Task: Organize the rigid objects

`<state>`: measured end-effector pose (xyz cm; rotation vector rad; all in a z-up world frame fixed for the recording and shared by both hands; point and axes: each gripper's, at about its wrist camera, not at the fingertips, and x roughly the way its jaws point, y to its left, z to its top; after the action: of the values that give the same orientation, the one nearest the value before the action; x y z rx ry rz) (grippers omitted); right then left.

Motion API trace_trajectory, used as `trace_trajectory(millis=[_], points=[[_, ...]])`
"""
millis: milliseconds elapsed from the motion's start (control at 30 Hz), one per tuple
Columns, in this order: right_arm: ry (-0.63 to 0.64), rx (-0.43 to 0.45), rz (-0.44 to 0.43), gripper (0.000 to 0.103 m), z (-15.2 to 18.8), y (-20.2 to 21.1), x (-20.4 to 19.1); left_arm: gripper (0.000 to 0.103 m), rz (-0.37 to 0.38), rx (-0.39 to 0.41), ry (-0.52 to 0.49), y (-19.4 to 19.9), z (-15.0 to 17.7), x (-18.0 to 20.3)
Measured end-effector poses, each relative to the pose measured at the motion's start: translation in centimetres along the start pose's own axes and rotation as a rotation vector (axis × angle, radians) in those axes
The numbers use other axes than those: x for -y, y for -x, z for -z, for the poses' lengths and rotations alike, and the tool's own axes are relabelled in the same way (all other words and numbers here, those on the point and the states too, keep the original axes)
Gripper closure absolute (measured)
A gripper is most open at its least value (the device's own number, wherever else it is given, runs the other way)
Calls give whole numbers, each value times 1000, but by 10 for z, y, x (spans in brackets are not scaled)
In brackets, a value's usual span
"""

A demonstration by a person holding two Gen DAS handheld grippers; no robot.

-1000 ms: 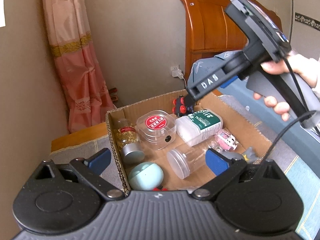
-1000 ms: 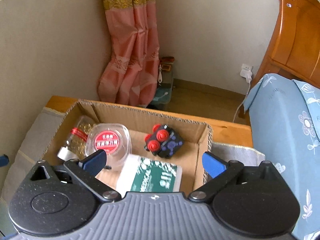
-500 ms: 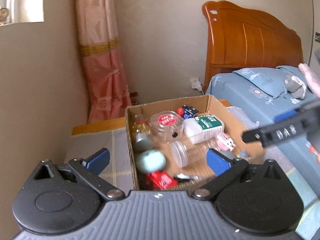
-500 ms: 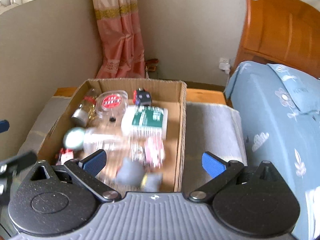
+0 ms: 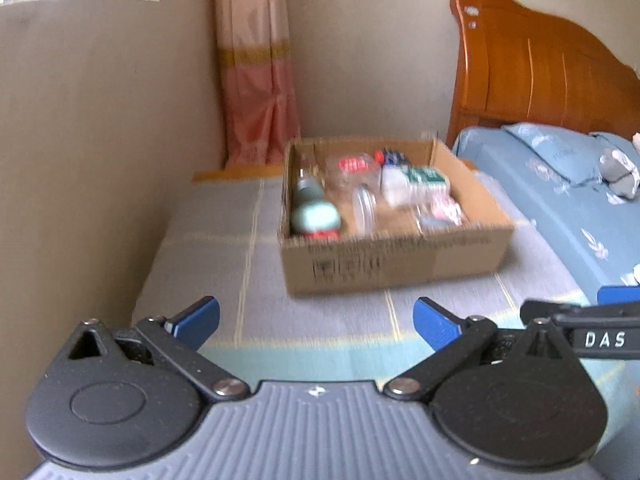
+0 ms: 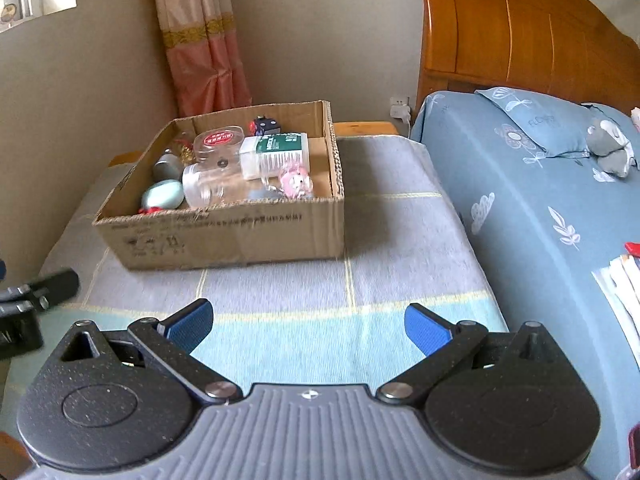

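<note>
cardboard box (image 6: 240,236) of objects well ahead of both tongs (image 5: 316,322) (image 6: 308,326), each spread wide, empty.

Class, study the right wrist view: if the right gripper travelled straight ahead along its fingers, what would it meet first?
The right gripper is open and empty. Straight ahead lies bare striped cloth, then probably the front wall of the cardboard box. If it points downward, it may touch the cloth first; depth is unclear.

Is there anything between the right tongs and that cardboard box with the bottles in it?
Nothing visible: only bare striped cloth lies between the open right tongs and the cardboard box. The box's near wall does screen the items inside, so reaching them means coming over it.
</note>
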<state>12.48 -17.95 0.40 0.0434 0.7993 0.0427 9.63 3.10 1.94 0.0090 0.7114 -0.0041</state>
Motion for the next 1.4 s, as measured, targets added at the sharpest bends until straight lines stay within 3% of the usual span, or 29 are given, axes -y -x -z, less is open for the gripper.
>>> trace_trajectory(millis=[100, 500, 1400], points=[[3, 10, -8, 0, 3, 13, -4, 1, -12, -21, -9, 9, 2, 3], [-1, 113, 8, 0, -3, 53, -6, 1, -66, 60, -62, 44, -12, 16], [0, 110, 6, 0, -2, 50, -7, 1, -105, 59, -71, 44, -11, 22]])
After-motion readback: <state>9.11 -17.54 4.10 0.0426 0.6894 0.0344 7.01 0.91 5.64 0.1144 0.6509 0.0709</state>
